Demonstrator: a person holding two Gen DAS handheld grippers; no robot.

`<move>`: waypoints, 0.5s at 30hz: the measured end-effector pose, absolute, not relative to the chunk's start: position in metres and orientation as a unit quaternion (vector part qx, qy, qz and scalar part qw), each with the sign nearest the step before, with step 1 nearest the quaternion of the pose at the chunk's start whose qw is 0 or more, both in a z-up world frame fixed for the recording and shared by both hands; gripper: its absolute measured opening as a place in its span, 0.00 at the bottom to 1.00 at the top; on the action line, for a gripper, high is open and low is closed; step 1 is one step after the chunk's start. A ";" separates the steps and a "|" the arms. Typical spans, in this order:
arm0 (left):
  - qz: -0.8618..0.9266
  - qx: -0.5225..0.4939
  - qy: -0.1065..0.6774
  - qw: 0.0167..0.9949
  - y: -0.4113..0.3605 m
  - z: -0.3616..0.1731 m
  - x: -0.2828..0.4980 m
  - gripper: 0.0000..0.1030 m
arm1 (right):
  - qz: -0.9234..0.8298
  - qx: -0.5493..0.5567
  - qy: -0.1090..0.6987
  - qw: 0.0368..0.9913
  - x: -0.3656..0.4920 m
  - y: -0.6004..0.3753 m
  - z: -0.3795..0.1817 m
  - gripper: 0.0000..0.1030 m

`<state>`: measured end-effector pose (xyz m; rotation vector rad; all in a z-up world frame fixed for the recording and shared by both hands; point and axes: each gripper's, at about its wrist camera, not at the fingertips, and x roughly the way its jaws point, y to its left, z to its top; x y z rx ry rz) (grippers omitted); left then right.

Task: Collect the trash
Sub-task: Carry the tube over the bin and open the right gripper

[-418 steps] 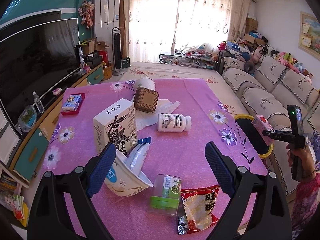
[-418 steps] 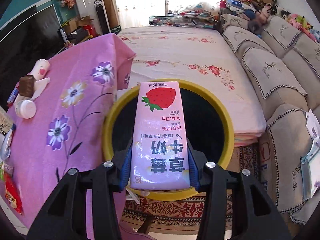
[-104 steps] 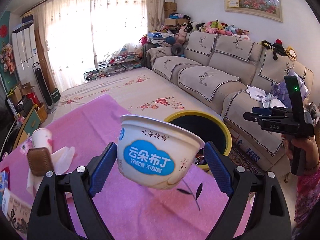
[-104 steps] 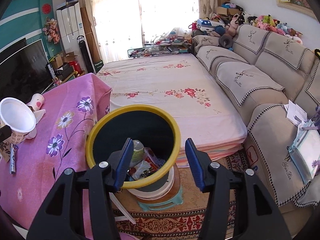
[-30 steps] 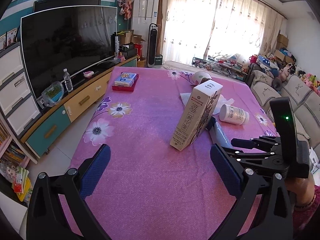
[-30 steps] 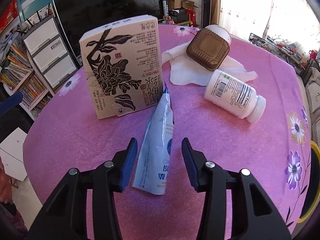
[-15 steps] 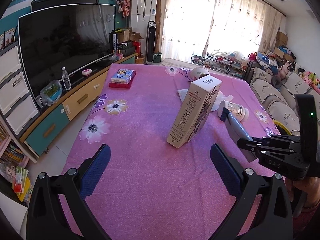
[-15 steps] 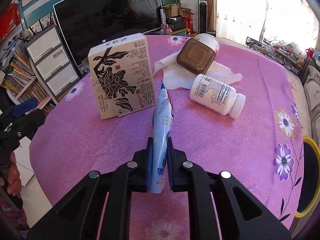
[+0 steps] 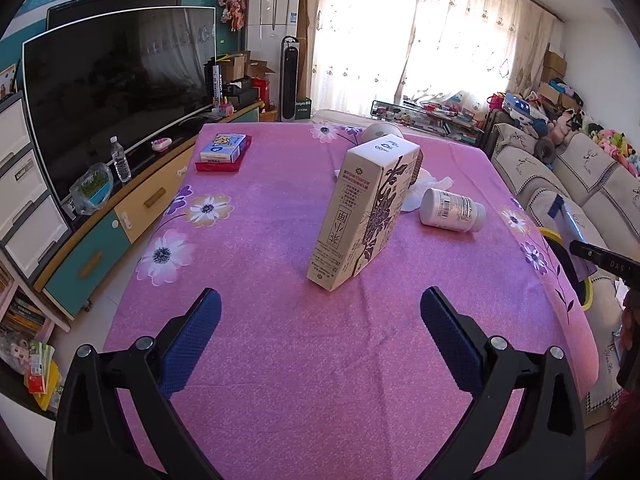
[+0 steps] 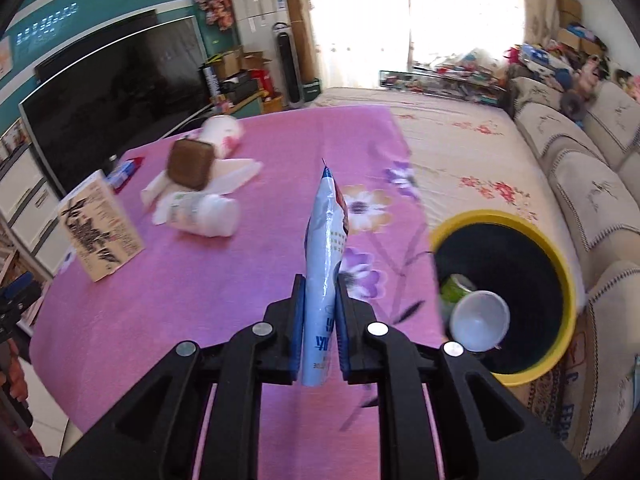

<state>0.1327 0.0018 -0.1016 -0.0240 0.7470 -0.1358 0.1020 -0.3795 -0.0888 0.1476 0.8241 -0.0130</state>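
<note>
At the left, the left hand-held gripper [image 9: 320,328] hangs with its jaws wide and nothing between them, above the near part of the desk [image 9: 260,220], which wears a pink flowered cloth. Just ahead of it stands a tall cream carton [image 9: 364,212], upright on its end, with a white pill bottle [image 9: 452,210] lying on its side beyond and to the right, beside a white tissue [image 9: 430,184]. Further right, the right hand-held gripper [image 10: 320,316] is clamped narrow on a flattened blue-and-white pouch [image 10: 326,256], whose long axis runs straight out along the fingers, tip forward. The yellow-rimmed bin [image 10: 560,256] sits off the desk's right edge, lower and right of the pouch, so the right hand is plainly the nearer one. Inside lie a white cup [image 10: 480,320] and green packaging. A sofa, television and curtained window surround the desk.
</note>
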 end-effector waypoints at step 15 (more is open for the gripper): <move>-0.079 0.004 0.375 0.924 -0.023 -0.107 0.145 0.95 | -0.152 0.117 0.440 0.877 0.116 -0.513 -0.141 0.20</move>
